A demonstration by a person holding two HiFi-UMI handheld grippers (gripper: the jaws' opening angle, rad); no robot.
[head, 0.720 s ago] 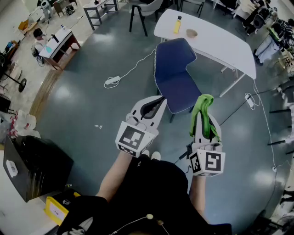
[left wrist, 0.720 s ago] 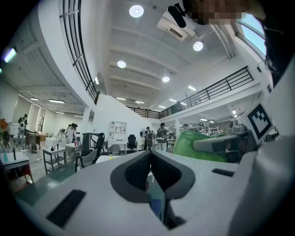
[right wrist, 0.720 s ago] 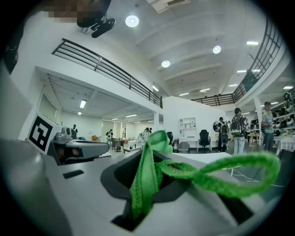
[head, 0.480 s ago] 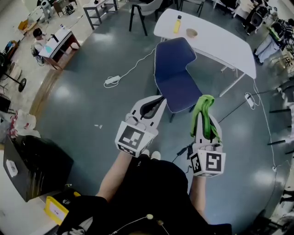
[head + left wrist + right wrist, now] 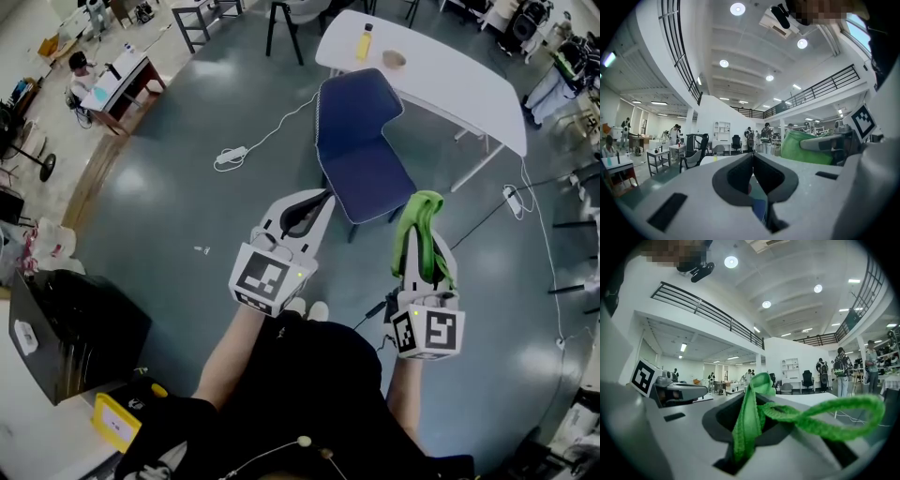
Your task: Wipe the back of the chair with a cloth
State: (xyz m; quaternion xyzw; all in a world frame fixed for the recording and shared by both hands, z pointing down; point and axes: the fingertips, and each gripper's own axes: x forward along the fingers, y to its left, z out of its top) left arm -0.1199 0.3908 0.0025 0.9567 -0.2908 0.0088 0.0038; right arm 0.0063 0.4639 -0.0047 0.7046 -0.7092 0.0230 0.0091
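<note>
A blue chair [image 5: 359,141] stands on the grey floor ahead of me, its seat facing me and its back toward the white table [image 5: 441,80]. My right gripper [image 5: 424,211] is shut on a green cloth [image 5: 418,234], which drapes over its jaws; in the right gripper view the cloth [image 5: 754,418] hangs out of the closed jaws. My left gripper [image 5: 323,200] is shut with nothing in it, held beside the right one, short of the chair's front edge. In the left gripper view the jaws [image 5: 753,159] meet at the tip.
A yellow bottle [image 5: 362,42] and a small bowl [image 5: 394,62] sit on the white table. A white power strip with a cable [image 5: 228,157] lies on the floor left of the chair. A black box [image 5: 75,328] is at my left.
Both grippers and the view have shifted slightly; the chair sits a little higher in the frame. The cloth stays clamped.
</note>
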